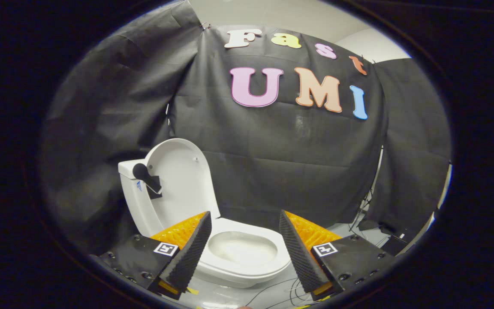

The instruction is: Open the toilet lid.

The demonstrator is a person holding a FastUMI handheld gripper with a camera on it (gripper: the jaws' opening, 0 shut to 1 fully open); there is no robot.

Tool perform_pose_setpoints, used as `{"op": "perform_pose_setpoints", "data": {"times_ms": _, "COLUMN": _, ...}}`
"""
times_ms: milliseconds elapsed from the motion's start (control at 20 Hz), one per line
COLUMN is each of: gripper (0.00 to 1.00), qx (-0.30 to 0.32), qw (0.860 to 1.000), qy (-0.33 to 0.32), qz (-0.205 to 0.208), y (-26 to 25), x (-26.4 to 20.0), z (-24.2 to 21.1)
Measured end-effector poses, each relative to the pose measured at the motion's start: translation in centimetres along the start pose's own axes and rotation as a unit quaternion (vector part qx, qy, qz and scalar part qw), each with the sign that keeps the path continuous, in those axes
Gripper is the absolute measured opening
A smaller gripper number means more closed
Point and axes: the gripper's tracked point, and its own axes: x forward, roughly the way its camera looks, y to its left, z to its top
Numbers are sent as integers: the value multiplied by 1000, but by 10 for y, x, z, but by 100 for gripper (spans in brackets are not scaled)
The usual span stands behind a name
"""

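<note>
Lid (181, 180) stands upright, leaning back against the tank (133, 195), so the bowl (242, 249) below it is open; I judge the task done. The seat (247, 268) lies flat around the bowl. A black handle (146, 176) sticks out beside the lid. My gripper (245, 223) is wide and holds nothing, level, with the bowl between the fingers.

toilet (212, 231) before wall, lid (182, 180) raised — seemingly against tank (137, 193)
</note>
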Motion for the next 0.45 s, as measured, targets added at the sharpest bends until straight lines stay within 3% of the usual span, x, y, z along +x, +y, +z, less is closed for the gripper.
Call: {"op": "perform_pose_setpoints", "data": {"times_ms": 450, "gripper": 98, "qx": 20, "qw": 1000, "qy": 10, "qz": -17, "y": -16, "x": -5, "z": -13}}
